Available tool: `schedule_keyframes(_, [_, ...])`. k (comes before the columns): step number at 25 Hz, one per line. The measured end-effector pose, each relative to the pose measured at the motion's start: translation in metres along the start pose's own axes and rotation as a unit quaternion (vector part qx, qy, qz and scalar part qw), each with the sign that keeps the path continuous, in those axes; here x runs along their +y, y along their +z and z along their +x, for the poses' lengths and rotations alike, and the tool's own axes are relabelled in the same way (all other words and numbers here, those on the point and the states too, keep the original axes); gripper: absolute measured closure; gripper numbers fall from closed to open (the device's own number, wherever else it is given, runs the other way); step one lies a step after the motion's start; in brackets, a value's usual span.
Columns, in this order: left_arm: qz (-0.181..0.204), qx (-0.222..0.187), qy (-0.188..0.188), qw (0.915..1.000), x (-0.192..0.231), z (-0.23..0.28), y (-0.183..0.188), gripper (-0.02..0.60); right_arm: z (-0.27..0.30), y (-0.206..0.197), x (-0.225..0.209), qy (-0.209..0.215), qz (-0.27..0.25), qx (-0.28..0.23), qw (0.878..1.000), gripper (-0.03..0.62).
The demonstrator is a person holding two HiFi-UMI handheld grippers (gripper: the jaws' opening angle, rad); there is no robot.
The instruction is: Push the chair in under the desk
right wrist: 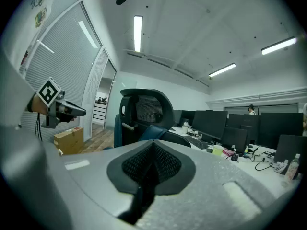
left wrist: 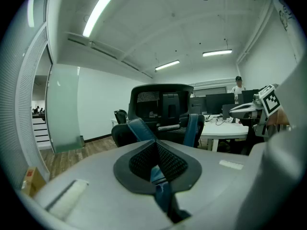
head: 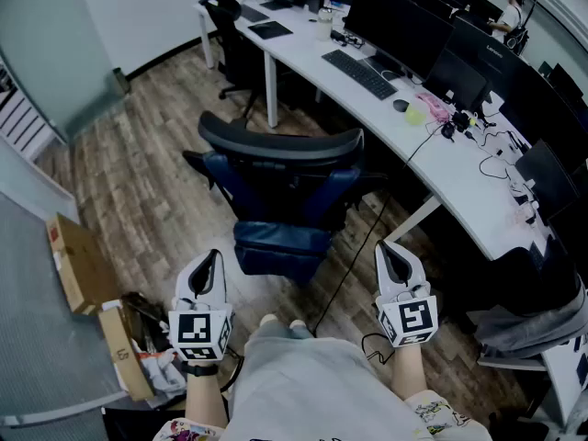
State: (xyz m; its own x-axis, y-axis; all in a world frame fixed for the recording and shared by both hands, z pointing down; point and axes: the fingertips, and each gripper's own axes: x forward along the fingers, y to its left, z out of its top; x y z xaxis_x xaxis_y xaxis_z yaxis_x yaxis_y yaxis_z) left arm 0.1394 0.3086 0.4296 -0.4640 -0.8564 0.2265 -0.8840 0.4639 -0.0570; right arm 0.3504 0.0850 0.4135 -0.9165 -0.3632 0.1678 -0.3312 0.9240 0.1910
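A black office chair (head: 280, 186) with a mesh back and a blue cushion stands out on the wood floor, a little way from the white curved desk (head: 441, 168). Its seat front faces me and its backrest is on the far side. My left gripper (head: 209, 266) hangs shut in front of the chair's left side, clear of it. My right gripper (head: 392, 257) is shut too, near the chair's right side, touching nothing. The chair (left wrist: 160, 114) fills the middle of the left gripper view, and the chair (right wrist: 144, 116) also shows ahead in the right gripper view.
Monitors (head: 395, 26), a keyboard (head: 358, 73) and cables lie on the desk. A second black chair (head: 234, 49) stands further back. Cardboard boxes (head: 78, 265) sit on the floor at the left. A grey chair (head: 533, 329) is at the right edge. A desk leg (head: 413, 220) stands near the chair.
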Motion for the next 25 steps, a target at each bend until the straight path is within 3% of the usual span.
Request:
schedule_keyframes(5, [0.009, -0.001, 0.007, 0.9999, 0.004, -0.004, -0.004, 0.569, 0.000, -0.001, -0.005, -0.006, -0.029, 0.007, 1.000, 0.592])
schedule_keyframes(9, [0.023, 0.001, 0.010, 0.9997, 0.015, -0.001, -0.006, 0.523, 0.005, 0.002, -0.012, -0.009, -0.044, 0.003, 0.999, 0.591])
schedule_keyframes(11, [0.032, 0.002, 0.011, 0.9994, 0.021, 0.003, -0.008, 0.502, 0.010, 0.002, -0.016, -0.007, -0.047, 0.004, 0.999, 0.552])
schedule_keyframes(25, [0.113, 0.013, 0.002, 0.9935, 0.082, 0.065, 0.004, 0.417, 0.076, 0.013, -0.036, -0.019, -0.060, 0.012, 0.998, 0.459])
